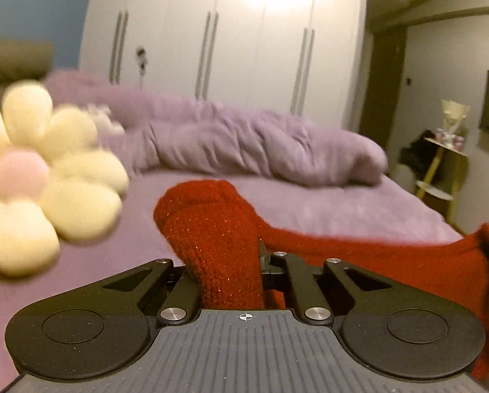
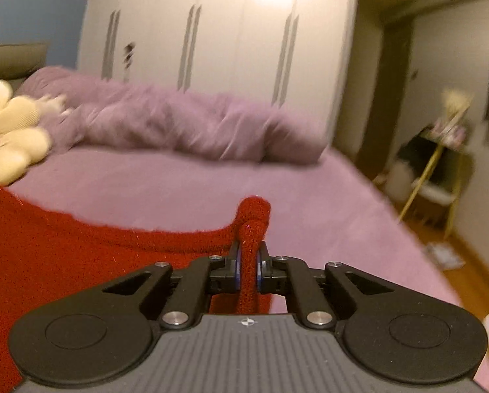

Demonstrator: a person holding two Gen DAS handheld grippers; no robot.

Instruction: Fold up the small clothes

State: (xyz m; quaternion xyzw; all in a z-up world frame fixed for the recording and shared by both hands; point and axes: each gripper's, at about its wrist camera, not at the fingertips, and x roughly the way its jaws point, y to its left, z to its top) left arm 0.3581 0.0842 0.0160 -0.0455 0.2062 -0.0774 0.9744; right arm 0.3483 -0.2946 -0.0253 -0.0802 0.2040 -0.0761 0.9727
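A red knitted garment (image 1: 211, 229) is hanging stretched between the two claws above the purple bed (image 1: 342, 206), its fuzzy, faintly glittering knit sagging in a shallow curve from one grip to the other. The left claw (image 1: 231, 262) is holding a thick bunched wad of it, the cloth bulging up and forward past the jaws and hiding the tips. The right claw (image 2: 249, 263) is pinching a narrower rolled edge or corner, the blue-lined pads pressing on either side with a small knob of knit poking out above them.

The piece is looking light, soft and limp, with no stiffness of its own, so it will likely be drooping wherever it is unsupported; the nap should be giving good friction, though a loose knit may be stretching under pull. Taking hold at corners or hem edges, as the right claw is doing, seems better than a mid-cloth wad.

Just left of the garment a cream flower-shaped cushion (image 1: 47, 177) is lying on the bed, a rumpled purple duvet (image 1: 244, 144) is heaped behind, and a white wardrobe (image 1: 244, 49) is standing beyond.
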